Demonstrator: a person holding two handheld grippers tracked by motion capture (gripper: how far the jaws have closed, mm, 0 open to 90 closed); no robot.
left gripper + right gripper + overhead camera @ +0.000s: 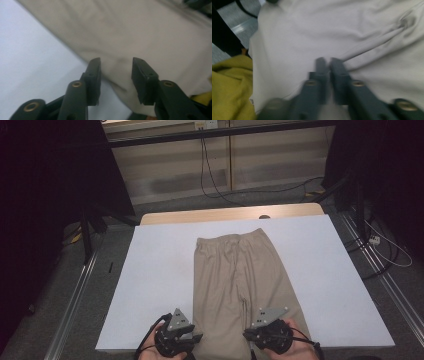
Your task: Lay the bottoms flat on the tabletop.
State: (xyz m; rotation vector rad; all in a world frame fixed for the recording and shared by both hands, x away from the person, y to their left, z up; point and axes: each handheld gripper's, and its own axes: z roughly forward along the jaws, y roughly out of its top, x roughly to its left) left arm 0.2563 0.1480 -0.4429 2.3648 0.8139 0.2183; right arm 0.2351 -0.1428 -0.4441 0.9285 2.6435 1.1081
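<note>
1. Two claws sit at the near edge of the worktop, where the tan pants lie flat, waist toward the far edge.
2. The left claw has its jaws apart over one pant leg's edge.
3. The right claw looks pinched on the other leg's cloth.
4. This looks like the grabbing step; next, the left claw should close on its leg.

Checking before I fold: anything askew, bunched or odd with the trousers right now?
Mostly fine: the beige trousers lie flat on the white table, legs toward the person. Creases gather at the right gripper, shut on the fabric; the left gripper is open.
</note>
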